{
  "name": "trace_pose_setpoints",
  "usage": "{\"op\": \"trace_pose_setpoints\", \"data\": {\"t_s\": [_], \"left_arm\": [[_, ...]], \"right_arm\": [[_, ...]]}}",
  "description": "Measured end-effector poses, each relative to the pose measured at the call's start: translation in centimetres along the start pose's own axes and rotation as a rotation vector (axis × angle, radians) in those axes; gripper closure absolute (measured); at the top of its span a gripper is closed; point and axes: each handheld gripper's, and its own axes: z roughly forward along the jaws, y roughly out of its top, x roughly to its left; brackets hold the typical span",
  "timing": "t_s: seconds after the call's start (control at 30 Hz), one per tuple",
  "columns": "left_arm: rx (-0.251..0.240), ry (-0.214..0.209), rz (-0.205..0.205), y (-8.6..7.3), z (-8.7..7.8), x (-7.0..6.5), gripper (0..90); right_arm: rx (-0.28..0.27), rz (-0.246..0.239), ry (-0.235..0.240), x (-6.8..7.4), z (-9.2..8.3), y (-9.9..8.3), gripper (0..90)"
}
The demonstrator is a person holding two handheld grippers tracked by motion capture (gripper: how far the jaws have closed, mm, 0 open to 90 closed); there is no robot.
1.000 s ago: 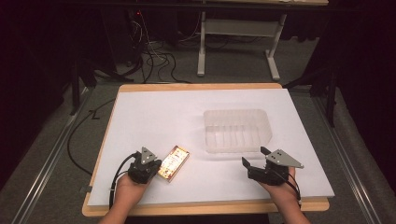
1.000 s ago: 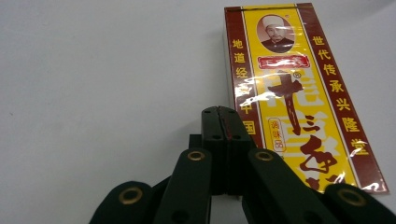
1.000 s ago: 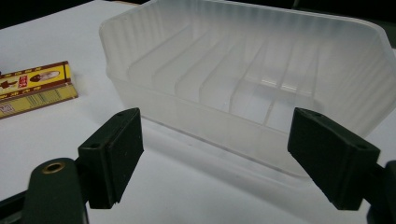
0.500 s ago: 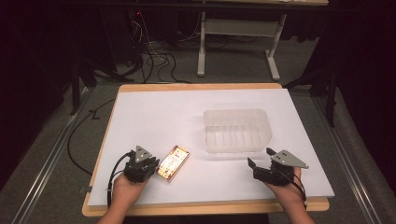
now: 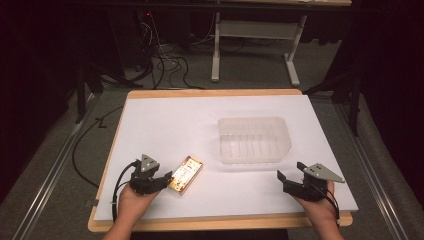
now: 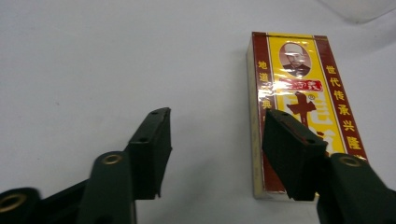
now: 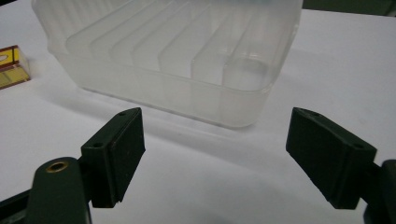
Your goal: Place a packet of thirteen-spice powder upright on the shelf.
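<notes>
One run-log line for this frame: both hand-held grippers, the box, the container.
left hand-held gripper: jaws just opening, nothing between | box: flat, beside it | right hand-held gripper: open, facing container

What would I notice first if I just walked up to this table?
The bright yellow-and-red box lying flat on the white table, right by the left gripper, whose jaws have just been opening with nothing between them. Next, the clear plastic tub with ridges inside, standing farther back on the right. The right gripper waits open in front of it.
</notes>
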Motion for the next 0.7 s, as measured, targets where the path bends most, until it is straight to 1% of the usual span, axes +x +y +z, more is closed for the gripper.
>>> {"op": "trace_pose_setpoints", "data": {"t_s": [0.03, 0.1, 0.13, 0.17, 0.2, 0.23, 0.27, 0.3, 0.33, 0.37, 0.4, 0.43, 0.47, 0.5, 0.53, 0.57, 0.6, 0.67, 0.7], "left_arm": [[0.0, 0.0, 0.0, 0.0, 0.0, 0.0, 39.3], [0.017, -0.015, -0.008, 0.1, -0.1, -0.1, 33.9], [0.032, -0.027, -0.01, 0.5, -0.2, -0.3, 31.6], [0.032, -0.027, -0.01, 0.5, -0.2, -0.3, 30.2], [0.039, -0.038, -0.014, 0.8, -0.3, -0.4, 30.2], [0.049, -0.047, -0.016, 1.0, -0.4, -0.5, 26.0], [0.069, -0.044, 0.001, 1.5, -0.6, -0.8, 24.6], [0.069, -0.044, 0.001, 1.5, -0.6, -0.8, 23.2], [0.087, -0.052, 0.006, 1.9, -0.7, -1.0, 22.6], [0.087, -0.052, 0.006, 1.9, -0.7, -1.0, 21.7], [0.103, -0.063, 0.004, 2.1, -0.7, -1.2, 20.7], [0.145, -0.053, 0.032, 2.5, -0.4, -1.6, 19.3], [0.145, -0.053, 0.032, 2.5, -0.4, -1.6, 18.1], [0.162, -0.048, 0.042, 2.6, -0.3, -1.7, 17.8], [0.189, -0.051, 0.048, 2.8, -0.1, -2.0, 17.5], [0.189, -0.051, 0.048, 2.8, -0.1, -2.0, 17.1], [0.204, -0.051, 0.051, 3.0, 0.0, -2.3, 17.0], [0.21, -0.053, 0.05, 3.2, 0.0, -2.4, 17.0], [0.224, -0.057, 0.045, 3.4, 0.2, -2.5, 16.9]], "right_arm": [[0.0, -0.009, 0.004, 0.1, 0.0, 0.0, 19.9], [0.002, -0.012, 0.01, 0.2, 0.1, 0.0, 19.9], [0.002, -0.011, 0.012, 0.2, 0.1, 0.0, 19.9], [0.002, -0.011, 0.012, 0.2, 0.1, 0.0, 19.9], [0.001, -0.007, 0.013, 0.2, 0.1, 0.0, 19.9], [0.001, -0.005, 0.016, 0.1, 0.2, 0.0, 19.9], [0.001, -0.002, 0.018, 0.1, 0.2, 0.0, 19.9], [0.0, -0.003, 0.019, 0.1, 0.2, 0.0, 19.9], [-0.003, -0.005, 0.02, 0.1, 0.2, 0.0, 19.9], [-0.004, -0.007, 0.02, 0.1, 0.2, 0.0, 19.9], [-0.003, -0.006, 0.021, 0.1, 0.2, 0.0, 19.9], [-0.001, -0.004, 0.02, 0.1, 0.2, 0.0, 19.9], [-0.003, -0.005, 0.021, 0.1, 0.2, 0.0, 20.0], [-0.004, -0.004, 0.021, 0.1, 0.1, 0.0, 19.9], [-0.005, -0.004, 0.021, 0.1, 0.1, 0.0, 19.9], [-0.005, -0.005, 0.021, 0.1, 0.1, 0.0, 19.9], [-0.005, -0.004, 0.022, 0.2, 0.1, 0.0, 19.9], [-0.004, -0.005, 0.022, 0.2, 0.1, 0.0, 19.9], [-0.004, -0.004, 0.023, 0.2, 0.2, 0.0, 19.9]]}}
